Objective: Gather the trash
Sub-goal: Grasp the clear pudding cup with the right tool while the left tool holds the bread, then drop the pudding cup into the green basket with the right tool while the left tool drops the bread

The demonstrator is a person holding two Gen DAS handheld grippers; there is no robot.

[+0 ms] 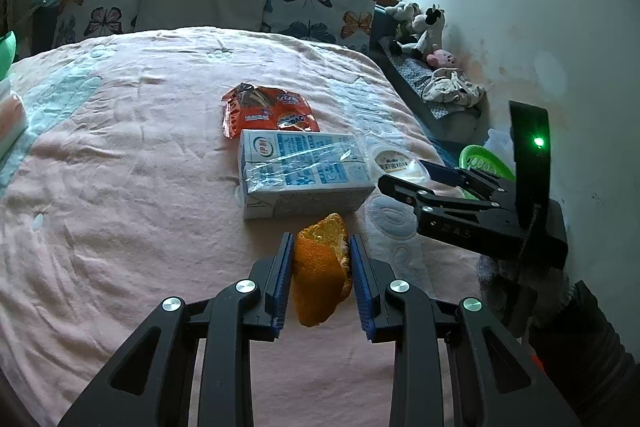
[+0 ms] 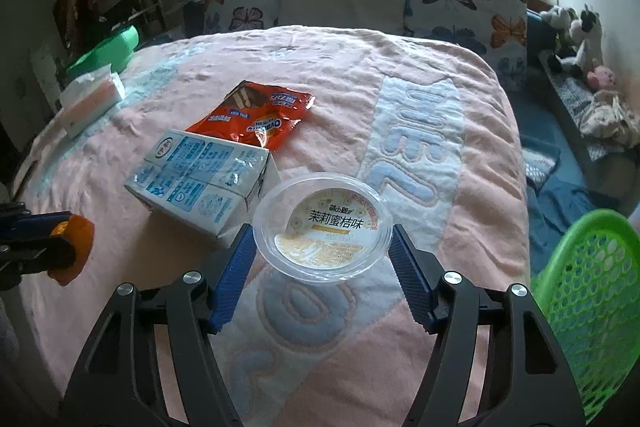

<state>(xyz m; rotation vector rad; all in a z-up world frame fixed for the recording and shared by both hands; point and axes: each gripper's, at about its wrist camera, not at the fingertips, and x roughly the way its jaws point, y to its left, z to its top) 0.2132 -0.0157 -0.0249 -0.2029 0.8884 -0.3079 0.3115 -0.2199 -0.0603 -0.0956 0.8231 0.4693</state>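
My left gripper [image 1: 320,247] is shut on an orange peel [image 1: 318,275] and holds it just above the pink bed cover; the peel also shows in the right wrist view [image 2: 74,247]. My right gripper [image 2: 322,231] is open around a clear plastic cup [image 2: 324,227] with a printed lid, its blue pads on both sides and a small gap at each. A white and blue milk carton pack [image 1: 300,175] lies beside the cup [image 1: 396,163]; the pack also shows in the right wrist view [image 2: 200,183]. A red snack wrapper [image 1: 268,111] [image 2: 256,115] lies behind the pack.
A green mesh basket [image 2: 592,307] stands off the bed's right edge, also in the left wrist view [image 1: 480,163]. Butterfly pillows [image 1: 208,3] line the headboard. A tissue pack [image 2: 92,99] lies at the bed's left edge. Plush toys [image 1: 420,27] sit on a shelf by the wall.
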